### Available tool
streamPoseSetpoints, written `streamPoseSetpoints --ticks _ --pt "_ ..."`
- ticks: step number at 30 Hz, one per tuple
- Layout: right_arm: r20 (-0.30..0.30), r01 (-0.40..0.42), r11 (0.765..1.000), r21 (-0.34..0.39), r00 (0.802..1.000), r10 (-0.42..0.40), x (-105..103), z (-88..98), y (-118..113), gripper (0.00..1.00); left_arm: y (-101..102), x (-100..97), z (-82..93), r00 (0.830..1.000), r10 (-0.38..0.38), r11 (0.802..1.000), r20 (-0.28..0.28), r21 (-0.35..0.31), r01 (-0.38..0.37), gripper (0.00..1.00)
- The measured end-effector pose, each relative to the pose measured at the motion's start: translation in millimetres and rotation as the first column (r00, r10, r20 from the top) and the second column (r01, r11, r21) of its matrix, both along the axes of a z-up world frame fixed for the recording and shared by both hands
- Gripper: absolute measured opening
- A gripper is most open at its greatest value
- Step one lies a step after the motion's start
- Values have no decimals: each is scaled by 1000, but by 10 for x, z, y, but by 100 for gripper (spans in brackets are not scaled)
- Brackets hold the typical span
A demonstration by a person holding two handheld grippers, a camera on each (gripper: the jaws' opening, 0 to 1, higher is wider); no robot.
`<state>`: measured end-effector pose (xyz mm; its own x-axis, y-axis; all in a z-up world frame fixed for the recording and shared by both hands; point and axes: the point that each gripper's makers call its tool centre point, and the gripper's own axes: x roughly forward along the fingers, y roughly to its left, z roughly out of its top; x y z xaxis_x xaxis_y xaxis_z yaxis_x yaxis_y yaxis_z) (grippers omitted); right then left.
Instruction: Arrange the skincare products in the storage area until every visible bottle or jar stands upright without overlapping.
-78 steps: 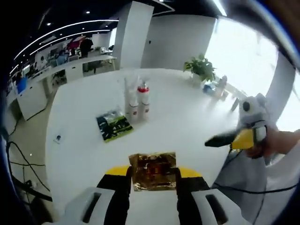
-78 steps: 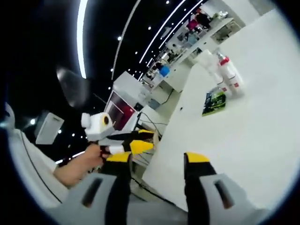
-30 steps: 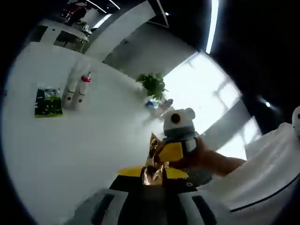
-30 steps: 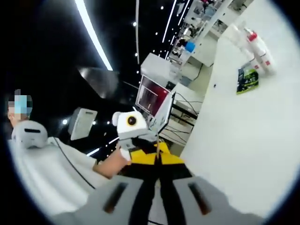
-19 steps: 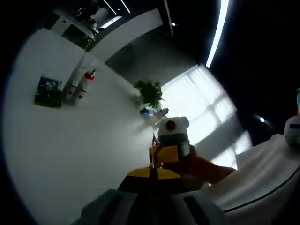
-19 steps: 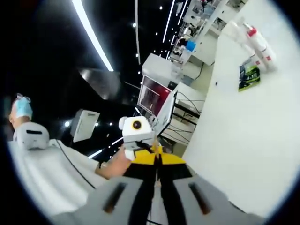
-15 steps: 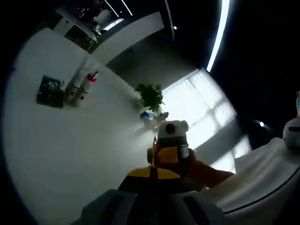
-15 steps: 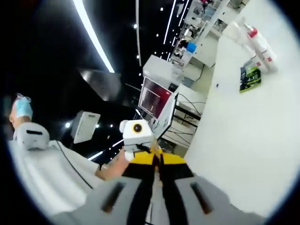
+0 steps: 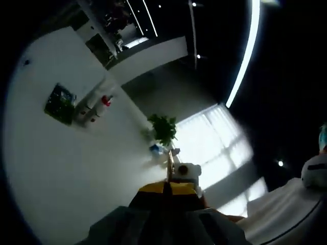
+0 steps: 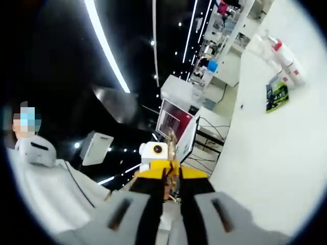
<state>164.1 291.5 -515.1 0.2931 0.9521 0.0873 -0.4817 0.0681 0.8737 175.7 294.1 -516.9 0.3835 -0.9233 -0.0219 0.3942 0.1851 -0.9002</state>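
My left gripper point(image 9: 166, 188) had its jaws pressed together on a gold foil sachet point(image 9: 168, 166), seen edge-on as a thin sliver standing up from the tips, its long axis running away along the jaws. The right gripper point(image 9: 185, 172) sat just behind that sliver, its yellow tips meeting mine.

In the right gripper view, my right gripper point(image 10: 171, 176) was also pinched on the gold foil sachet point(image 10: 171, 143), again a narrow strip rising from between the yellow tips; its face was turned away, so I could read no print. The left gripper point(image 10: 155, 152) showed just beyond the tips.

Well away on the white table point(image 9: 66, 168), two white bottles point(image 9: 94, 108), one with a red cap, stood upright side by side, touching or nearly so; I could not tell which. A green sachet point(image 9: 60, 103) lay flat just beside them. A potted plant point(image 9: 163, 128) stood further along the table. In the right gripper view the bottles point(image 10: 283, 61) and green sachet point(image 10: 277, 94) sat small near the edge, their labels too blurred to make out.
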Motion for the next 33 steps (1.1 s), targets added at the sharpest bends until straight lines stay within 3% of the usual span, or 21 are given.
streamPoseSetpoints --ticks 1,6,11,15,20,27,33 --pt "25 16 999 -49 1000 -15 25 -65 -26 3 -13 -17 -11 1000 -2 1000 1 -5 2 0" --pt "28 7 999 -44 1000 -6 -17 -35 -26 2 -29 -46 -11 1000 -7 1000 21 11 7 1" --pt "-11 -10 1000 -19 1000 10 -8 -36 -34 3 -25 -55 -13 999 -14 1000 31 17 13 1" --pt "-22 41 999 19 999 -40 80 27 -102 3 14 -24 -14 1000 1 1000 26 12 -1 1" --pt "-13 24 1000 2 1000 -24 45 23 -92 3 -3 -49 -10 1000 -9 1000 16 6 9 1" --pt "-52 91 995 46 995 -89 125 42 -174 3 -4 -31 -23 1000 4 1000 16 12 -4 1" --pt "-33 96 994 45 995 -94 144 133 -205 3 -19 -24 36 999 -1 1000 32 8 1 1"
